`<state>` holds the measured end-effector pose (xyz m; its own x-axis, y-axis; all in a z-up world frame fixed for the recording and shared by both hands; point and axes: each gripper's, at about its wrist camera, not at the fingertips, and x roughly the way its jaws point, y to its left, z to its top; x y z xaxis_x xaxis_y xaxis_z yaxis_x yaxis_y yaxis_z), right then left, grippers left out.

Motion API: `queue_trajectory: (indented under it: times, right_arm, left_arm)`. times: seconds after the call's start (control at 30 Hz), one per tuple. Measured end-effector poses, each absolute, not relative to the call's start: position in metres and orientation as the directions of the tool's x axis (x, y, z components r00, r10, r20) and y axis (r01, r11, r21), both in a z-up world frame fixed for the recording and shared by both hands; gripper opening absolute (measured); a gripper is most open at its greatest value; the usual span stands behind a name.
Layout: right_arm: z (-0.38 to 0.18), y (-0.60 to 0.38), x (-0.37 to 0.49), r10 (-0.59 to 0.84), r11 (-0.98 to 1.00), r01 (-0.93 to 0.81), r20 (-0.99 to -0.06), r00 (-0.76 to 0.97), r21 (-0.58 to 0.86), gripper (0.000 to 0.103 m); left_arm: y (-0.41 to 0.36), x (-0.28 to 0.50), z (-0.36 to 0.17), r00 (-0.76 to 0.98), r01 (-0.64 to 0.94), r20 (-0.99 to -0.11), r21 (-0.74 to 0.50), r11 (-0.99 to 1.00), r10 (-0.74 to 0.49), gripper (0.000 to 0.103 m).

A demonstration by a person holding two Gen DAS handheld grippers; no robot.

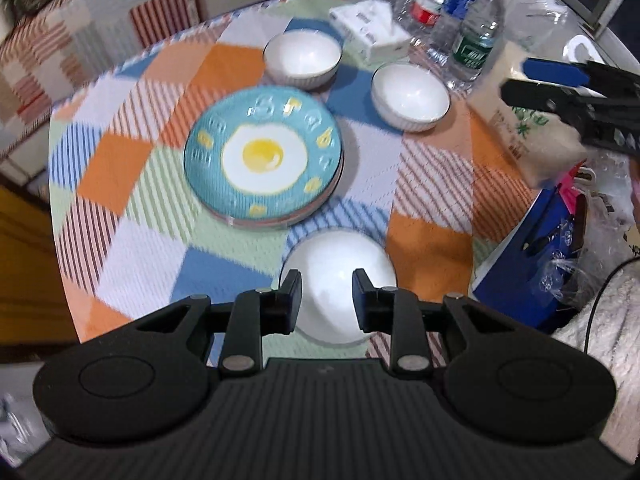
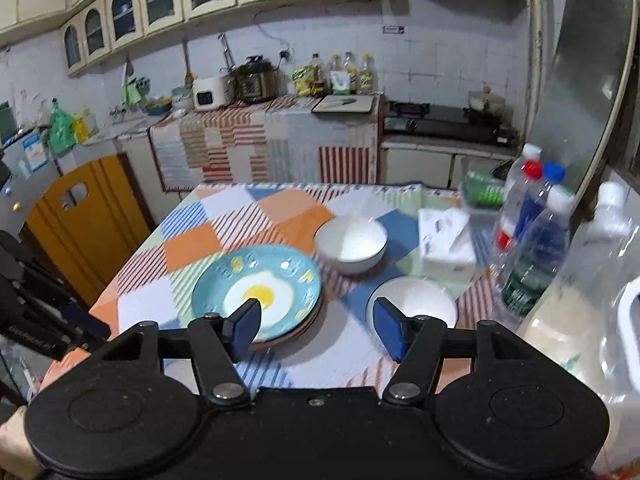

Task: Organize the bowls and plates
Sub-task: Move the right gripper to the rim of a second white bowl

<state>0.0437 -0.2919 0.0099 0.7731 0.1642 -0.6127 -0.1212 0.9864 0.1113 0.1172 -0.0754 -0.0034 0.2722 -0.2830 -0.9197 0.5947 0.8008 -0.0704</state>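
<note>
A teal plate with a fried-egg picture [image 1: 262,156] [image 2: 256,292] tops a small stack of plates mid-table. Two white bowls stand behind it, one at the far side [image 1: 302,56] [image 2: 351,246] and one to the right [image 1: 410,94] [image 2: 412,304]. A third white bowl [image 1: 340,268] sits on the cloth nearest me. My left gripper [image 1: 326,284] hovers above that bowl, jaws slightly apart, gripping nothing. My right gripper [image 2: 318,326] [image 1: 514,79] hangs over the table's right side, its blue pads [image 2: 248,324] wide apart and empty.
Water bottles [image 1: 476,36] [image 2: 532,240], a tissue pack [image 1: 372,28] [image 2: 446,244], a rice bag [image 1: 524,120] and a large clear jug [image 2: 600,280] crowd the right side. A blue box [image 1: 528,268] lies at the right edge. A yellow chair [image 2: 80,220] stands left of the checked tablecloth [image 1: 132,200].
</note>
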Motion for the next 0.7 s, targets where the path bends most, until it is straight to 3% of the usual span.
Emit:
queue_trajectory:
  times: [0.3, 0.47, 0.53, 0.7]
  right_arm:
    - [0.005, -0.335, 0.098, 0.108, 0.953, 0.127, -0.697, 0.709, 0.276, 0.068]
    - [-0.029, -0.347, 0.104, 0.109, 0.899, 0.227, -0.693, 0.713, 0.375, 0.068]
    - [-0.046, -0.352, 0.104, 0.113, 0.877, 0.253, -0.686, 0.719, 0.409, 0.068]
    - [-0.080, -0.361, 0.115, 0.107, 0.852, 0.296, -0.696, 0.710, 0.433, 0.067]
  left_arm:
    - [-0.117, 0.157, -0.005, 0.305, 0.629, -0.886, -0.087, 0.772, -0.348, 0.027]
    - [-0.136, 0.185, -0.017, 0.348, 0.633, -0.850, -0.097, 0.768, -0.395, 0.033]
    - [-0.143, 0.196, -0.022, 0.355, 0.626, -0.836, -0.121, 0.770, -0.419, 0.041]
    - [-0.166, 0.226, -0.046, 0.320, 0.597, -0.824, -0.207, 0.775, -0.467, 0.042]
